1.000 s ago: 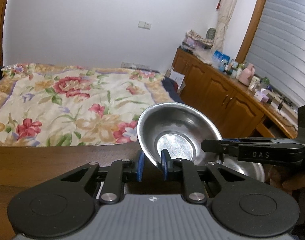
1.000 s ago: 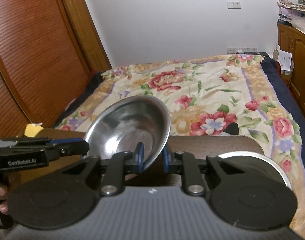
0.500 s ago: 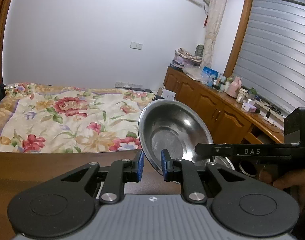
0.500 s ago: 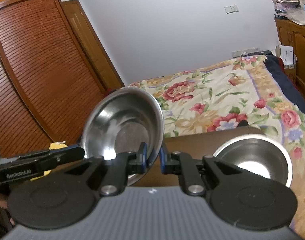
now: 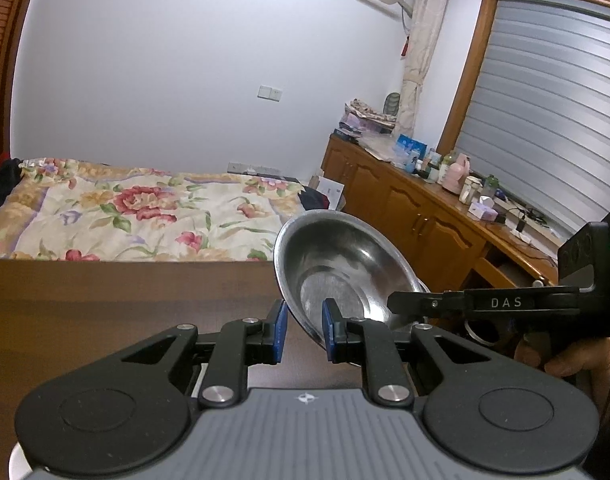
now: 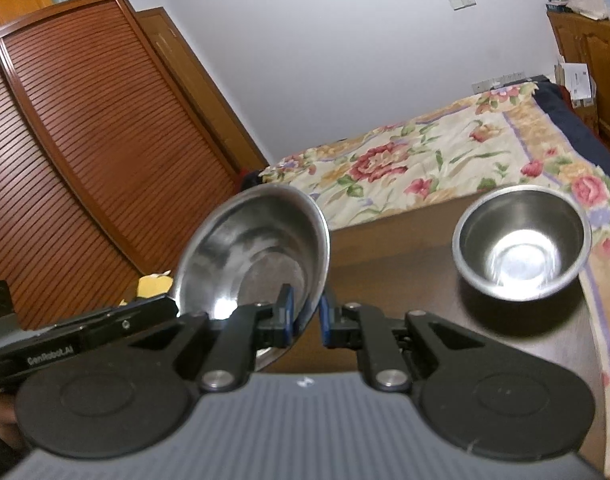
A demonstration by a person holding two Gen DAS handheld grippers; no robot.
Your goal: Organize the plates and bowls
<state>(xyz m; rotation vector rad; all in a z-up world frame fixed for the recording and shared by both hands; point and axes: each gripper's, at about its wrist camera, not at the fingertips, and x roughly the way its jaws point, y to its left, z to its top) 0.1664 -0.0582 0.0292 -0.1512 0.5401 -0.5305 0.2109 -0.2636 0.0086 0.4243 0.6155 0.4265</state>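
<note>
You held the shallow round stainless-steel bowl [image 5: 345, 264] tilted at frame centre above the brown wooden desk [image 5: 105, 300], with the left gripper [image 5: 304, 332] and right gripper [image 6: 307, 316] each clamped on its rim, probably to stack it with the smaller deep steel bowl [image 6: 521, 248] at right.

left tool [image 5: 303, 330]: pads apart, raised | right tool [image 6: 307, 318]: pads narrowly apart, raised

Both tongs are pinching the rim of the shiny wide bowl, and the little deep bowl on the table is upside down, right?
Not quite. The little deep bowl stands right way up, its open mouth and shiny inside showing in the right wrist view. The rest holds: left tongs and right tongs both pinch the wide bowl's rim.
</note>
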